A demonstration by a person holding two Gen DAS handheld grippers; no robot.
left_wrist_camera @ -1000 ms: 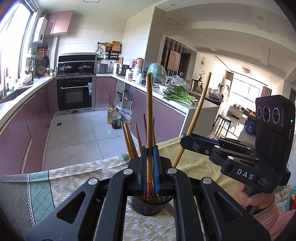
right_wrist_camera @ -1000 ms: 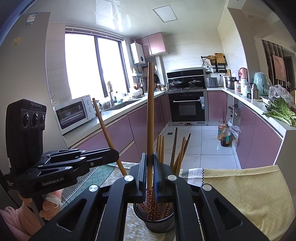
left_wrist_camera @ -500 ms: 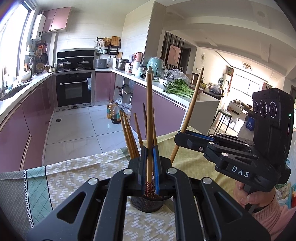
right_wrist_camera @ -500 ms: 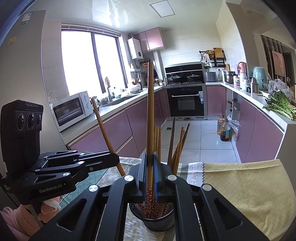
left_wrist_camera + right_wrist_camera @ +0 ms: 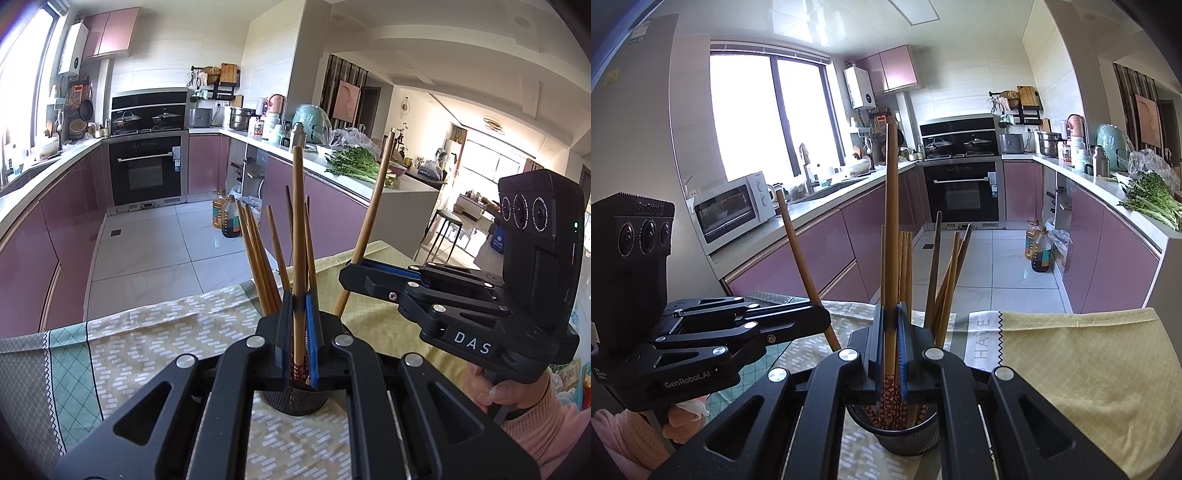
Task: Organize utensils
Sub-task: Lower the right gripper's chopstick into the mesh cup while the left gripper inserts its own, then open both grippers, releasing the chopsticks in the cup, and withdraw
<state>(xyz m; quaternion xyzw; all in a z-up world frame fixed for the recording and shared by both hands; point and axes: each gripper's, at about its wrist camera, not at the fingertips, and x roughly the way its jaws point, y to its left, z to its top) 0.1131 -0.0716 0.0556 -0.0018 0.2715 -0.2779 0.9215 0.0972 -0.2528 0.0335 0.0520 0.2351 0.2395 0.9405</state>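
Both held chopsticks have sunk a little deeper since a second ago, their patterned tips now down inside the mesh holder [image 5: 894, 435], though neither hand has travelled far. Left gripper [image 5: 300, 332] is clamped on one chopstick [image 5: 298, 221], held upright low on its shaft, just above the red-patterned end. Right gripper [image 5: 891, 343] is pinched shut on its own chopstick [image 5: 891, 229] the same way, and in the left view that stick leans out to the right [image 5: 369, 229].

How will they handle? They look like light, stiff wooden rods with a smooth finish, so likely to pivot or slip between the pads if the squeeze eases. A hold low on the shaft looks right for steering the tip into the cup, though the long free end can swing.

And the count: two chopsticks in the grippers, one each. Loose ones already standing in the holder [image 5: 947, 280] number roughly seven, fanned and overlapping, so an exact figure is hard to give. One holder, sitting on the patterned tablecloth [image 5: 147, 339].
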